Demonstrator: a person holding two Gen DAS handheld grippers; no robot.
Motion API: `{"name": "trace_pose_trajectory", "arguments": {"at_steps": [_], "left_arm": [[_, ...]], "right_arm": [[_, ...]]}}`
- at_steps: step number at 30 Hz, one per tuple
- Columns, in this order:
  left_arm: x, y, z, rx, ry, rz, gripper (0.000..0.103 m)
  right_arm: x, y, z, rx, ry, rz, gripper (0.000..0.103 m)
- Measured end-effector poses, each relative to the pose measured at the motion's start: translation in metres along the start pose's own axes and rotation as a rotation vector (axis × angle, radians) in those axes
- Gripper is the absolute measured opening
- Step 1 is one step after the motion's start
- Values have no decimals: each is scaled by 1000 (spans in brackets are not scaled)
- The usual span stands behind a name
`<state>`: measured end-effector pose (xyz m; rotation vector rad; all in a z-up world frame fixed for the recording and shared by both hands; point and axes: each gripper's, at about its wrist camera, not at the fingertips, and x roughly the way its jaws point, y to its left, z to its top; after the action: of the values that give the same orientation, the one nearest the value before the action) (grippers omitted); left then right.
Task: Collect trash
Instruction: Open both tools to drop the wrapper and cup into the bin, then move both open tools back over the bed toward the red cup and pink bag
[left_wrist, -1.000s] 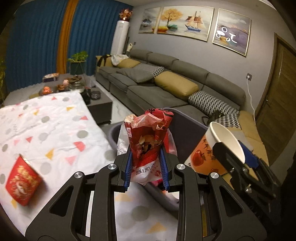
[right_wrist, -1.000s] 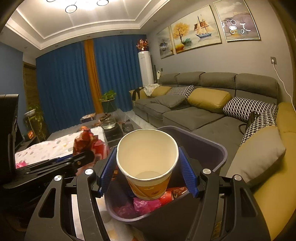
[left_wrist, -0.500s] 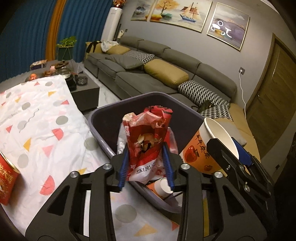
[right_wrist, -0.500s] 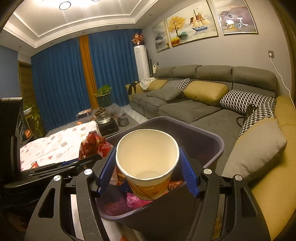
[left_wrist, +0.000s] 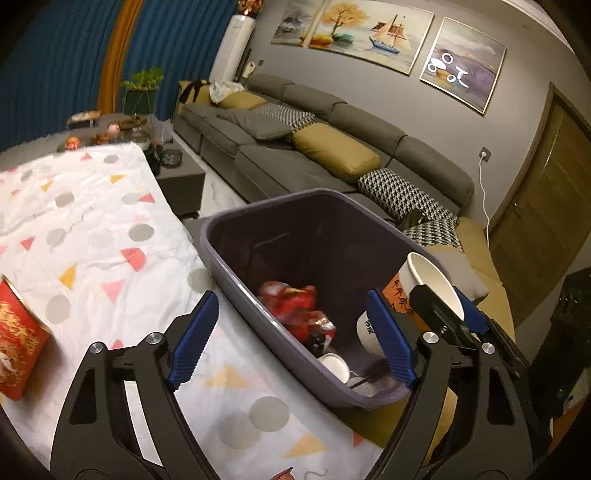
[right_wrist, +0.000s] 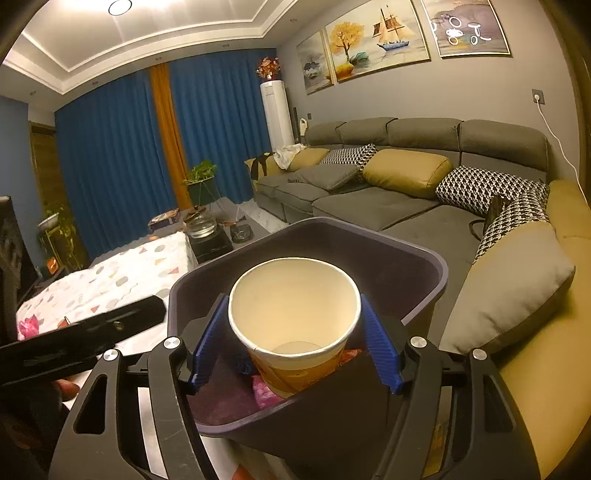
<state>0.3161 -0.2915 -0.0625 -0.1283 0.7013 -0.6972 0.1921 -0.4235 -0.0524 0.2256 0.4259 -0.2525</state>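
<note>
Item: dark purple bin (left_wrist: 236, 254), set against the edge of the cloth-covered worktop (left_wrist: 92, 236), presumably so trash can be carried straight off the surface and dropped in. Contents visible: red snack wrapper (left_wrist: 295, 306) lying crumpled on the heap inside, a small white cup (left_wrist: 334, 365) near the front wall, a pink wrapper (right_wrist: 264, 393) at the bottom. Left gripper (left_wrist: 291, 339): fingers have just been opening and now stand wide over the bin mouth with nothing between them, the wrapper lying free below them; that placement reads as a completed drop. Right gripper (right_wrist: 295, 343): fingers closed on the orange paper cup (right_wrist: 295, 314), mouth towards the camera, held above the bin interior near its front rim; the cup appears positioned so that a release would send it into the bin. Outstanding: red packet (left_wrist: 18, 339) lying on the worktop at the left edge, well apart from the bin, likely the next piece to collect.
</note>
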Motion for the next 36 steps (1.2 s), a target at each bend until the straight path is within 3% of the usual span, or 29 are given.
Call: {"name": "trace_pose_trajectory", "arguments": {"at_steps": [7, 15, 32, 36], "left_arm": [[-44, 8, -6, 11, -91, 82, 94], [-95, 30, -20, 4, -146, 239, 97], [-241, 128, -54, -128, -241, 576, 97], [-273, 152, -69, -152, -260, 657, 97]], "right_arm": [[5, 6, 2, -12, 14, -17, 81], [-13, 20, -4, -33, 8, -37, 86], [-58, 157, -25, -177, 17, 185, 88], [-59, 186, -35, -209, 20, 195, 88]]}}
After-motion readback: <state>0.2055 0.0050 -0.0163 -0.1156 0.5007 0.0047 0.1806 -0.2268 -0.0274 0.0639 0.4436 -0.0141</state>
